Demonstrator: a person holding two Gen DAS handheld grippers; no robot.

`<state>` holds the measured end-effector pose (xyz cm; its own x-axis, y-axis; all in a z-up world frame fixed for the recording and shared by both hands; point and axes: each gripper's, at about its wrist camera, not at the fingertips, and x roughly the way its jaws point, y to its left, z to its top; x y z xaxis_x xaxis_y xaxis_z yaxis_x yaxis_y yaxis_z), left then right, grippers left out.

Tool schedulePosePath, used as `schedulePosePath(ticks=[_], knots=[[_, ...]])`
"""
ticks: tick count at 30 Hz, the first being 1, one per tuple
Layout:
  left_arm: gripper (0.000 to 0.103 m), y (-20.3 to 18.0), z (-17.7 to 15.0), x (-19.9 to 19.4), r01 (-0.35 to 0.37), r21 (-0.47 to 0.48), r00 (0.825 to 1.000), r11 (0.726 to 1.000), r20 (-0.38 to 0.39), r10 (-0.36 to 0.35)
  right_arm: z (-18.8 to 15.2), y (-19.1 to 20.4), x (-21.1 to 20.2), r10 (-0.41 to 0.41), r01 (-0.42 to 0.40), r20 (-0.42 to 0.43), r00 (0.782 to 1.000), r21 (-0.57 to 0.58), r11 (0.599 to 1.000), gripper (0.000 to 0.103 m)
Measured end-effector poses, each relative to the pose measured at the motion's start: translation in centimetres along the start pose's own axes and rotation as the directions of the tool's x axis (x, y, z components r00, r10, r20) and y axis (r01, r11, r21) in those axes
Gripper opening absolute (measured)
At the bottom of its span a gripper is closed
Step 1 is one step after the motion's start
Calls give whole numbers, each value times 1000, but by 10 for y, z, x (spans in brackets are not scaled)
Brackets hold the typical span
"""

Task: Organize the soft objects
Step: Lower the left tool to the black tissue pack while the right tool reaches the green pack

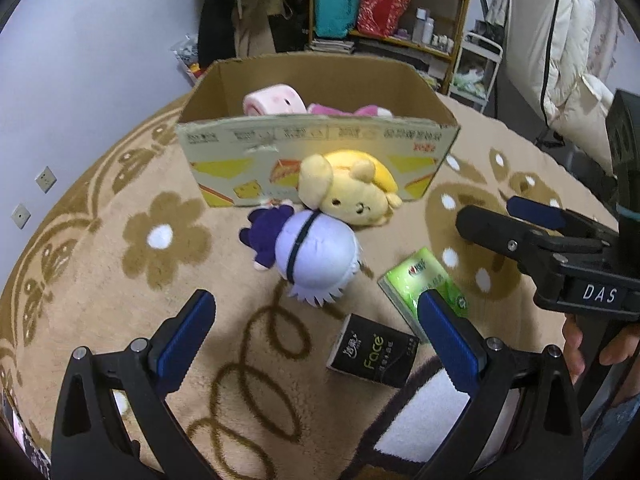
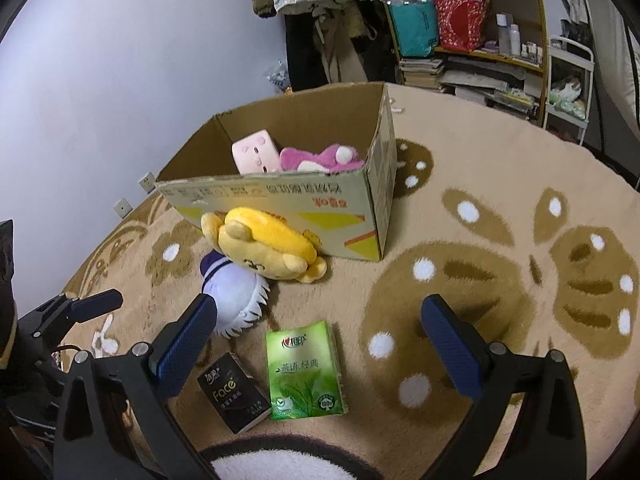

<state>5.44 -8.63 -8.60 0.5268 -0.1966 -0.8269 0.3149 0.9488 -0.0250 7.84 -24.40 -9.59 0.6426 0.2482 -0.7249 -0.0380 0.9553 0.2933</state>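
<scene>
rug (image 2: 500, 184): beige with brown flower print, carries everything; both claws hover over its near end.
box (image 1: 320, 160): open cardboard, straight ahead of the left claw, ahead and a little left of the right claw, far side of the toys.
in box: pink block plush (image 2: 256, 152) on the left, magenta plush (image 2: 320, 158) touching it on the right. Only the tops show over the front wall in the left view.
yellow plush (image 1: 348, 190): on the rug, leaning against the box's front wall, ahead of the left claw.
purple doll (image 1: 308, 250): pale head, dark body, lying just in front of the yellow plush and touching it. Nearest toy to the left claw, roughly centred between its fingers; in the right view it sits just past the left fingertip.
green pack (image 2: 306, 372): tissue pack flat on the rug, between the right claw's fingers, nearer the left one. In the left view the right fingertip overlaps it.
black pack (image 2: 236, 394): "Face" tissue pack, just left of the green one, partly behind the right claw's left finger.
left claw (image 1: 316, 312): fingers wide apart, nothing held.
right claw (image 2: 320, 316): fingers wide apart, nothing held; seen from the left view it sits off to the right, a hand (image 1: 588, 344) on its grip.
</scene>
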Motion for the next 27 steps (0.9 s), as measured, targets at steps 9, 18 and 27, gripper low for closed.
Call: schedulePosePath(ticks=[9, 18, 27], knots=[[100, -5, -7, 16, 10, 8, 1000, 1000, -17, -10, -5, -2, 12, -5, 5, -17, 1000, 10, 1000, 103], [100, -11, -10, 31, 22, 35, 998, 999, -55, -20, -9, -7, 23, 26, -25, -46, 999, 35, 999, 103], [100, -22, -15, 47, 53, 65, 992, 996, -115, -45, -14, -9, 33, 63, -59, -90, 994, 50, 997, 95]])
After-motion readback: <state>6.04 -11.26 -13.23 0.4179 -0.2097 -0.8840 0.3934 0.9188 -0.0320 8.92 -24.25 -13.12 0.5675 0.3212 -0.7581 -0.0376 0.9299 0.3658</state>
